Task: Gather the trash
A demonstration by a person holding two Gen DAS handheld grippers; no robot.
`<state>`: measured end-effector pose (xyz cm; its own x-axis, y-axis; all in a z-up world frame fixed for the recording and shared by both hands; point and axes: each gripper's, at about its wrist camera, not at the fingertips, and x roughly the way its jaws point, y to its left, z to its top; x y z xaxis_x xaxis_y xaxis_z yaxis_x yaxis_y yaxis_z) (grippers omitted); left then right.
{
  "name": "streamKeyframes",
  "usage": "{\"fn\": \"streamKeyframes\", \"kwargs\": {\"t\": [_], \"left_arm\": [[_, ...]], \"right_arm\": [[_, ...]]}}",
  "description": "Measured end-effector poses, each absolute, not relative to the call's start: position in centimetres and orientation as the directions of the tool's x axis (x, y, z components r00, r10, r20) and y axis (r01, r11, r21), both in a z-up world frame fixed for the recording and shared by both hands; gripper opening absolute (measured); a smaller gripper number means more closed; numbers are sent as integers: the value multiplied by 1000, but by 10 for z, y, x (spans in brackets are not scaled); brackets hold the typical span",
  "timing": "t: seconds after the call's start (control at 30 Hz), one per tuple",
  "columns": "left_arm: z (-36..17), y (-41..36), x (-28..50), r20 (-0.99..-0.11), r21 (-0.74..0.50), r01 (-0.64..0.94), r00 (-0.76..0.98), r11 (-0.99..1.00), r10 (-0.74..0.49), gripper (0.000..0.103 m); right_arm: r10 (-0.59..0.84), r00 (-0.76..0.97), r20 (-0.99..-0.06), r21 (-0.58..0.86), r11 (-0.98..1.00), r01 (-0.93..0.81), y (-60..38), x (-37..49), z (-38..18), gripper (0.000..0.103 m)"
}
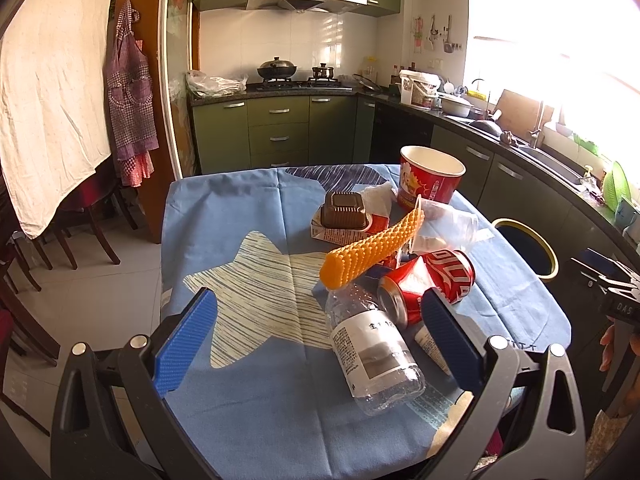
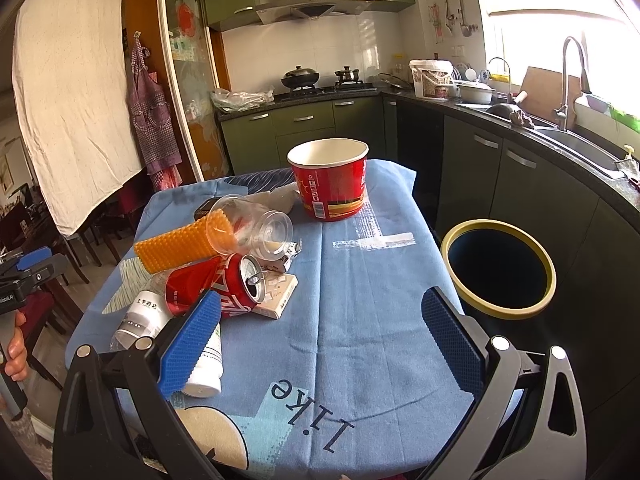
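Both tools gape wide; my left tool should straddle the clear bottle mid-label, avoiding the crushed can.

A table covered by a blue patterned cloth carries, far, an upright red paper tub, and on its left a pile: a crushed red can, a clear bottle, an orange knobbly roller, a tipped clear cup and a brown tray.

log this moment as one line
left gripper: open, empty | right gripper: open, empty | crushed red soda can: on table | yellow-rimmed dark bin: beside table
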<state>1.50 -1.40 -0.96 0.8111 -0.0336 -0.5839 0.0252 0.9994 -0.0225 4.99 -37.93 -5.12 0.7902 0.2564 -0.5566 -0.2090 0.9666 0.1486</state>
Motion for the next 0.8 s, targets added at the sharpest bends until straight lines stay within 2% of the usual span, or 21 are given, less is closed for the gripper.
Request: {"fn": "streamKeyframes", "kwargs": {"t": [0.2,0.33,0.47,0.63,0.8], "left_arm": [[2,-10,59,-592,6,15,806,1000,-9,97],[16,-10,103,-569,52,-5,822,999,34,97],[25,-4,153,-562,41,-15,826,999,35,97],[19,14,221,-583,-14,-55,812,998,37,97],[-8,25,264,-605,-39,-98,794,994,54,97]], "right_arm": [[253,759,-600,117,966,-229,-389,85,-35,99],[339,683,-647,169,937,-305,-390,131,-14,99],[392,609,-690,223,915,-336,-389,194,8,99],[367,539,-758,240,925,-293,-385,284,18,99],[304,457,-836,231,950,-210,-379,371,2,87]]}}
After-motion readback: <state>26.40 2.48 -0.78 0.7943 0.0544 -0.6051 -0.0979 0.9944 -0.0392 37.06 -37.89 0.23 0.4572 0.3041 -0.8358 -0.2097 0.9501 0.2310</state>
